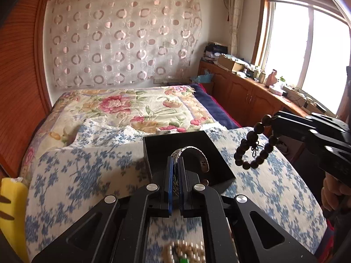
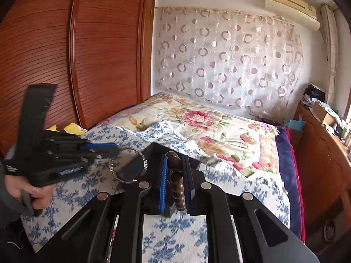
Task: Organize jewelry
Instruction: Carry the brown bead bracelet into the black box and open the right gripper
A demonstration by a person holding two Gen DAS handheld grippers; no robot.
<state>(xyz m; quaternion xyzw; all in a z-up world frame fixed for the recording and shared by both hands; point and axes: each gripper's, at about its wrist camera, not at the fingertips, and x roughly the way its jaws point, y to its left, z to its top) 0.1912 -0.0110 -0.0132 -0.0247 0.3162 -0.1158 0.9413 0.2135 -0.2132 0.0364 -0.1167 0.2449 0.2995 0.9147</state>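
Left hand-held gripper is clamped on a silver bangle, held above the black box, directly ahead and below. Right hand-held gripper pinches a wooden bead bracelet, hanging right of the box (left is nearer). The box sits mid-bed, with open room around it.

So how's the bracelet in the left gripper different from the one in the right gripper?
The silver bangle is one rigid, patterned metal band, open at one side; the wooden bead bracelet is a closed loop of dark round beads with a small knotted cord. The left gripper pinches the bangle's thin band edge-on; the right gripper clamps across a run of beads, the rest hanging free. Both are held in the air near the black box.
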